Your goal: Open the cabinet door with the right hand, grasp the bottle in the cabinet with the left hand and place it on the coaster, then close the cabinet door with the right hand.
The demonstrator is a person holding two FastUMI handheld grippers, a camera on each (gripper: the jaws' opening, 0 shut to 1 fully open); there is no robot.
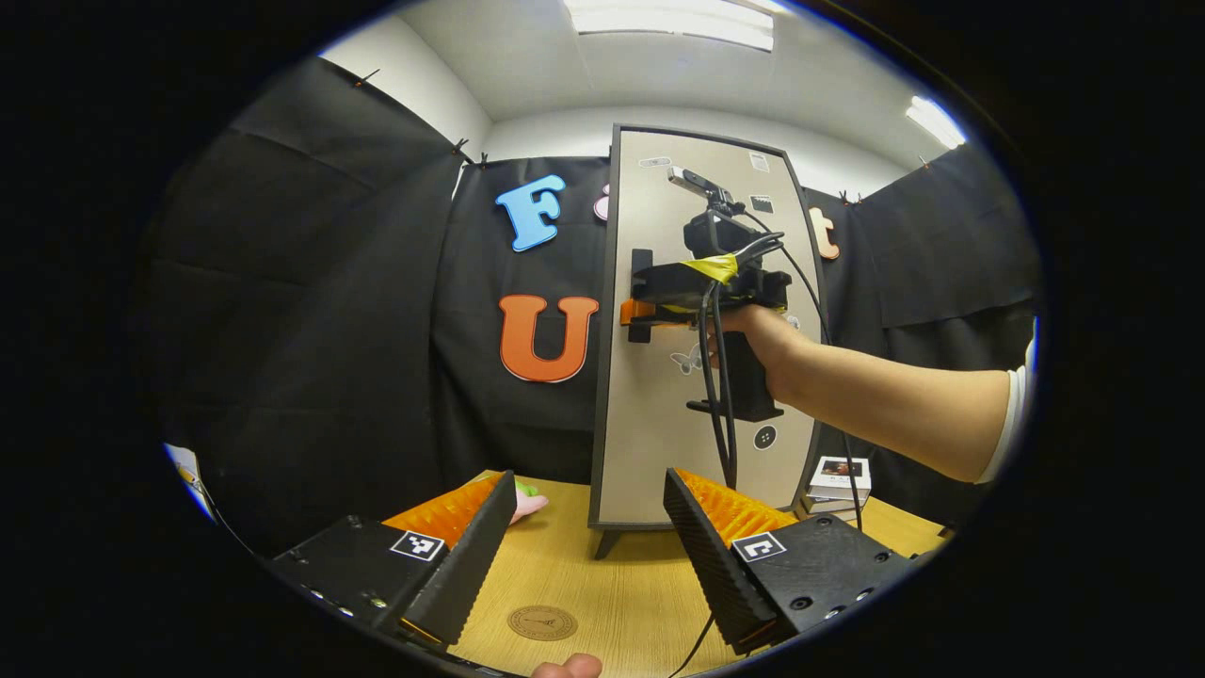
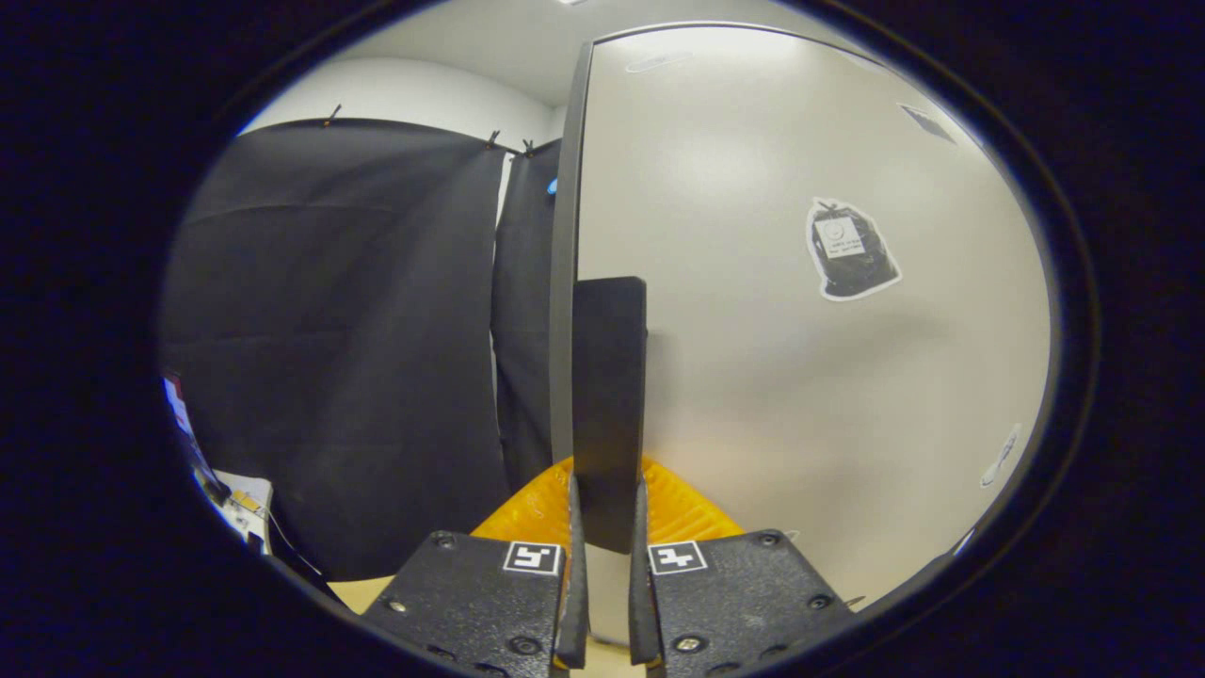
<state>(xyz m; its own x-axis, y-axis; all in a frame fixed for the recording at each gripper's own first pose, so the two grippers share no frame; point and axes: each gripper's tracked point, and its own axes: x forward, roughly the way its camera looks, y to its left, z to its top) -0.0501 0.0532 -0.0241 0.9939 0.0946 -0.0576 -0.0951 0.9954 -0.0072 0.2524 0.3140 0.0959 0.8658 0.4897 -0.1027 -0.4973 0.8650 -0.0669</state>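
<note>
Wooden table (image 1: 584, 574) at lower centre of the left gripper view bears a round coaster (image 1: 542, 622), low between the spread, empty fingers of the left gripper (image 1: 588, 551). Centre frame, upright beige cabinet door (image 1: 701, 330), closed, bottle unseen. Right gripper (image 2: 607, 527), lower centre of the right gripper view, is clenched on the door's dark vertical handle (image 2: 609, 395).

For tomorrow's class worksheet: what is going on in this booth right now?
A person holds a tool in each hand. The right tool is shut on the dark handle of the cabinet door, which looks closed. The left tool hangs open above the wooden table, near the round coaster.
</note>
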